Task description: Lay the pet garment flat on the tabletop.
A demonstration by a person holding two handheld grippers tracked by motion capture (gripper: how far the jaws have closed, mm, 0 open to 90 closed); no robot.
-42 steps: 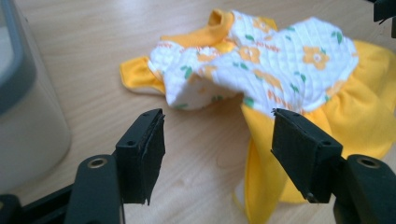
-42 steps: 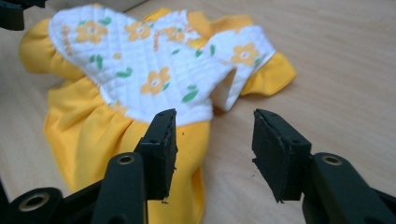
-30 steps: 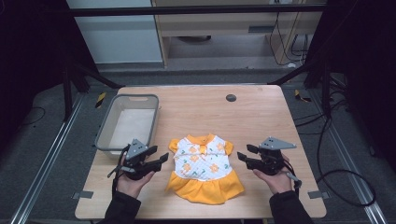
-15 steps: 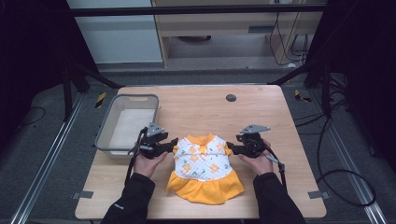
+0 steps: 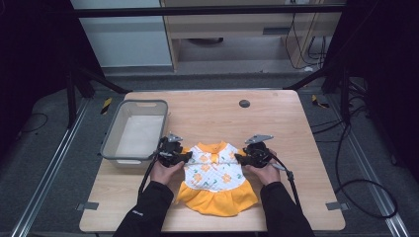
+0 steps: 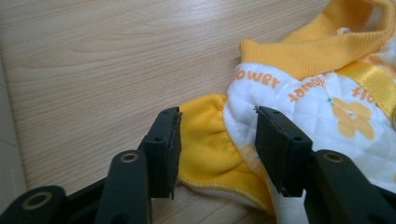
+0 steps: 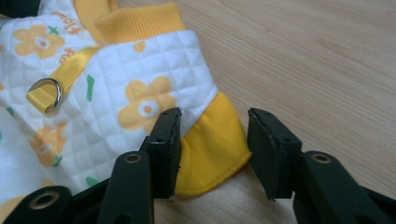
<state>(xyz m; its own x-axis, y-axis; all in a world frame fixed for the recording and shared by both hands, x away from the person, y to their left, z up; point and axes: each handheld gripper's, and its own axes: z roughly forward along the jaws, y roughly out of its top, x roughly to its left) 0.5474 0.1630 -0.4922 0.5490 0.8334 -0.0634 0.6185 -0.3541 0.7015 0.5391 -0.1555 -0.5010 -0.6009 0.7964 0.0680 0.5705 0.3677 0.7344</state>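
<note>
A small white quilted dress (image 5: pixel 215 173) with orange flowers, a yellow collar and a yellow skirt lies flat near the table's front edge. My left gripper (image 5: pixel 185 157) is at its left sleeve, my right gripper (image 5: pixel 238 158) at its right sleeve. In the left gripper view the yellow sleeve cuff (image 6: pixel 205 144) lies between the jaws of the left gripper (image 6: pixel 217 121). In the right gripper view the other cuff (image 7: pixel 212 140) lies between the jaws of the right gripper (image 7: pixel 212 122). Both pairs of jaws have just been closing, and gaps remain beside the cloth.
A grey plastic basket (image 5: pixel 111 148) stands at the table's left, close behind my left hand. A small dark round disc (image 5: pixel 244 103) sits toward the back of the wooden table (image 5: pixel 276 128). A metal ring on a yellow strap (image 7: pixel 44 88) is sewn to the dress.
Both hands have moved away from the front edge and inward, from beside the skirt to the dress's two sleeves, and lowered onto them.
</note>
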